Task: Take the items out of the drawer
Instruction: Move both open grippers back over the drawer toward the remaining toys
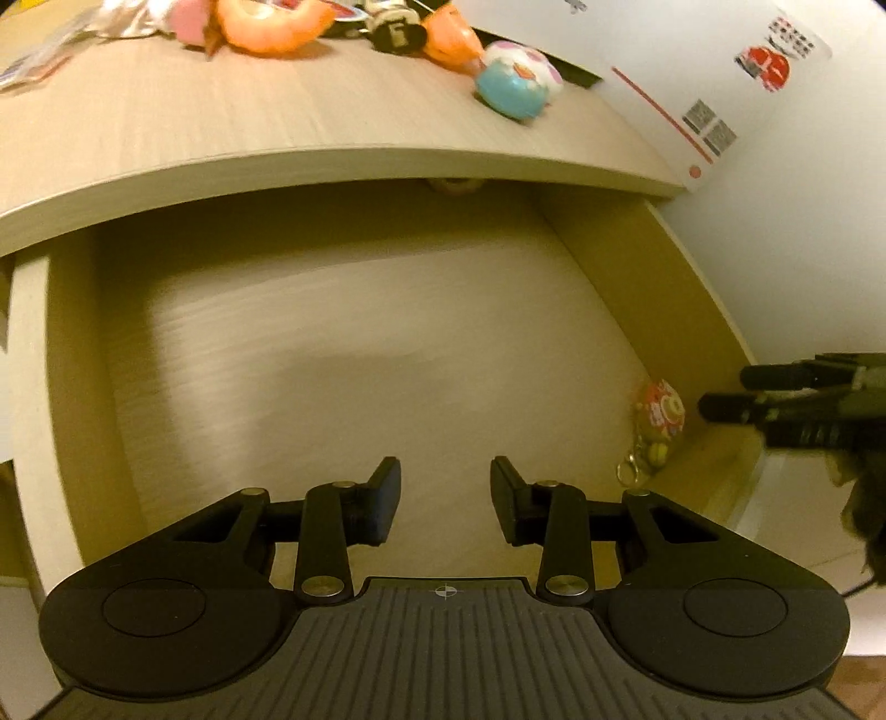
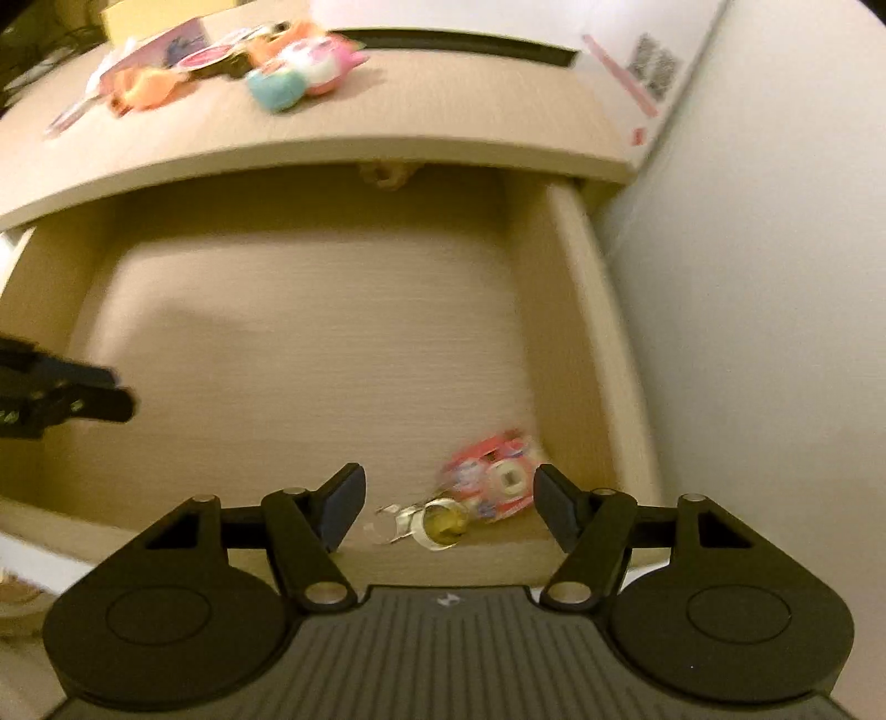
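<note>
The pale wooden drawer (image 1: 332, 343) (image 2: 310, 343) is pulled out below the tabletop. A red patterned keychain toy (image 2: 495, 479) with a metal clasp lies in its near right corner; the left wrist view shows the keychain toy (image 1: 659, 412) against the right wall. My right gripper (image 2: 448, 504) hovers just above it, open, the toy between and beyond its fingers, untouched. My left gripper (image 1: 446, 495) is open over the bare drawer floor with nothing between its fingers. A small pale item (image 2: 387, 171) peeks from under the tabletop at the drawer's back. Each view shows the other gripper's fingers at its edge.
On the tabletop (image 1: 232, 122) above the drawer lie several toys: orange plush pieces (image 1: 266, 22), a blue and pink ball (image 1: 515, 77), cards at the left. A white wall (image 2: 747, 277) with printed labels stands close along the drawer's right side.
</note>
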The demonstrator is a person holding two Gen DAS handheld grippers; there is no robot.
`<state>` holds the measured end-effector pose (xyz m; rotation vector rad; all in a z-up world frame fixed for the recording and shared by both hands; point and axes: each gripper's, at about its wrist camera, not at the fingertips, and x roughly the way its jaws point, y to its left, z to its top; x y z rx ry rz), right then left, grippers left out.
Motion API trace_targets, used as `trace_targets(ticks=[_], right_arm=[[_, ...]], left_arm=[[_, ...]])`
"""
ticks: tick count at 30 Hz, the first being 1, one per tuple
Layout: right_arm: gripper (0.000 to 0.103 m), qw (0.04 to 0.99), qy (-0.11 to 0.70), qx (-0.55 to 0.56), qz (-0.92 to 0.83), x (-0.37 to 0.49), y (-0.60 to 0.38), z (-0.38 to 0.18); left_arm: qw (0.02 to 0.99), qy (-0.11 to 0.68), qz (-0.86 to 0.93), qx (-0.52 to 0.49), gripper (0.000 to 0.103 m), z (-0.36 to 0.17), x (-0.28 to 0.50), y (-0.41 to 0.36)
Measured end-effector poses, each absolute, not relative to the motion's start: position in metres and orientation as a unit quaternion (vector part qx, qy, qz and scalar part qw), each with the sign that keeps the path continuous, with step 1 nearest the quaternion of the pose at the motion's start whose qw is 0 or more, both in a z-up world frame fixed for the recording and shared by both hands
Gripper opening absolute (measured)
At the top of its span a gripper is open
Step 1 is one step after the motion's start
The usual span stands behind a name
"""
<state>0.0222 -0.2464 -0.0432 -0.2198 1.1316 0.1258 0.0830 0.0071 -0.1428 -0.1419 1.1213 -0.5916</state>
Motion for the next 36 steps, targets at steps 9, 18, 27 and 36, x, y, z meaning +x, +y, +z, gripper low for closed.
trace_targets(ticks=[9, 18, 27, 36], right_arm=[[0.06, 0.818, 0.568, -0.067, 0.061, 0.059, -0.25, -0.039], [0.06, 0.835, 0.522, -0.144, 0.099, 0.047, -0.204, -0.088], [0.05, 0.83, 0.535, -0.09, 0.131, 0.021, -0.233, -0.091], [0.05, 0.86, 0.483, -0.075, 0.149, -0.001, -0.246, -0.083]], left_arm=[[0.792, 0.543, -0.269, -0.075, 0.038, -0.154, 0.086, -0.005], [0.795, 0.553, -0.242, -0.059, 0.022, -0.161, 0.073, -0.014], [0.819, 0.53, -0.22, -0.005, 0.017, -0.155, 0.025, -0.031], [0.843, 0.513, -0.16, -0.016, 0.017, -0.152, 0.009, -0.025]])
